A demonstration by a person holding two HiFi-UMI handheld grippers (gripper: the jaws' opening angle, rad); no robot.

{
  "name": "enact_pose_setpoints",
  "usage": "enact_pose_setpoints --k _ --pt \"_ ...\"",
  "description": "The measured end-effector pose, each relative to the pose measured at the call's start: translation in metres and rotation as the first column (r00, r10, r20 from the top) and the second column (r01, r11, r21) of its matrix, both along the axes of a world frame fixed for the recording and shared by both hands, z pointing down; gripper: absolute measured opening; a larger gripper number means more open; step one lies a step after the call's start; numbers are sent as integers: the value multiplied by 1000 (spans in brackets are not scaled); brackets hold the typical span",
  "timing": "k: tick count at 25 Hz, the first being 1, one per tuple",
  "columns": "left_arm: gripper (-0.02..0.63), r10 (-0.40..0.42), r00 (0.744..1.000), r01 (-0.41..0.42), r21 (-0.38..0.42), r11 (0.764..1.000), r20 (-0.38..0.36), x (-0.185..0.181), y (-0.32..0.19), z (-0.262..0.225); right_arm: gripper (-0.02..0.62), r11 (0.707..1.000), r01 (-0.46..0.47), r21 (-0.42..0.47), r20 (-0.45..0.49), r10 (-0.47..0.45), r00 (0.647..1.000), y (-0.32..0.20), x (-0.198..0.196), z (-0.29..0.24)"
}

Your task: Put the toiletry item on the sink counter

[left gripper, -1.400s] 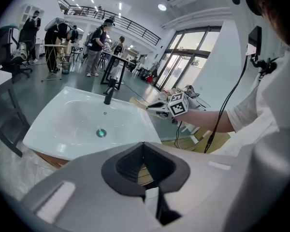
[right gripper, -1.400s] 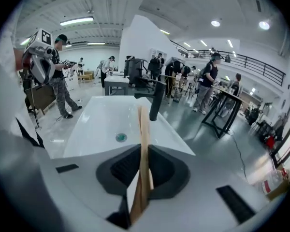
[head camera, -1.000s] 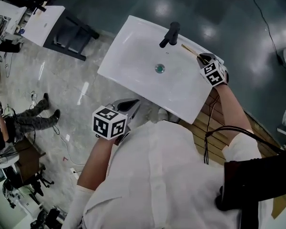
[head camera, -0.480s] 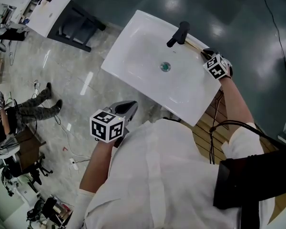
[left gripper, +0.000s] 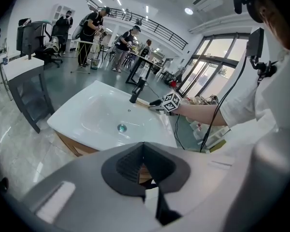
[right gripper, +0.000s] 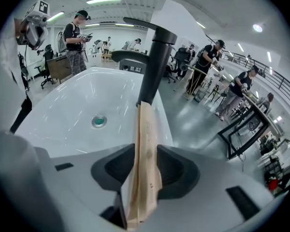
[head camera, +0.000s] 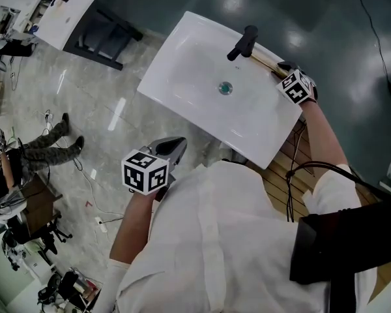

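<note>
The toiletry item (right gripper: 146, 144) is a thin, flat stick in brown paper wrap. It stands edge-on between the jaws of my right gripper (right gripper: 144, 154), and its far end reaches the foot of the black faucet (right gripper: 154, 62). The jaws are opening, and the pads stand slightly off the wrap. In the head view the item (head camera: 266, 60) lies along the back right rim of the white sink (head camera: 182, 64), in front of my right gripper (head camera: 283, 72). My left gripper (head camera: 174, 146) hangs shut and empty below the sink's front edge.
The drain (head camera: 225, 88) sits in the middle of the basin. A wooden cabinet (head camera: 283, 168) carries the sink, and a black cable (head camera: 290, 175) trails over it. People and desks fill the room's far side, and a seated person (head camera: 26, 158) is at the left.
My right gripper with the item has edged along the rim towards the faucet. The left gripper has stayed in place.
</note>
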State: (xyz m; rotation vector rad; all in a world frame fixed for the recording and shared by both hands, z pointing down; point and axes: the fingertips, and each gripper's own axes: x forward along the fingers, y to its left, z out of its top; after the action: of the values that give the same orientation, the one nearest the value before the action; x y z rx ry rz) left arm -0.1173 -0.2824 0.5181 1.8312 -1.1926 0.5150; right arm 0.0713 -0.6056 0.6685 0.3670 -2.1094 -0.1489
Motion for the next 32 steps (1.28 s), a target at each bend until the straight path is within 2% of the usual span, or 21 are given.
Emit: enact_pose_setpoints --k 8,16,20,22,26,32 --pt "6 13 1000 -13 22 1000 -14 -7 13 -5 135 999 -21 33 -10 21 1000 14 1 -22" --pt "6 57 998 -55 64 996 -33 -16 41 -12 130 991 -112 68 31 110 993 64 -6 -57" --pt "6 99 995 -96 89 991 -26 -16 61 -12 50 985 -147 85 60 142 988 108 -11 -70" --pt "6 117 993 -114 97 989 -27 -20 75 -12 23 982 -183 50 115 176 978 138 -19 -75" --pt "6 144 989 -139 121 983 -38 -26 102 -15 9 958 -279 -72 221 288 932 193 -32 -90" --pt "6 207 978 -200 155 967 -32 -25 135 -19 6 943 -288 -169 267 325 907 281 -54 -104"
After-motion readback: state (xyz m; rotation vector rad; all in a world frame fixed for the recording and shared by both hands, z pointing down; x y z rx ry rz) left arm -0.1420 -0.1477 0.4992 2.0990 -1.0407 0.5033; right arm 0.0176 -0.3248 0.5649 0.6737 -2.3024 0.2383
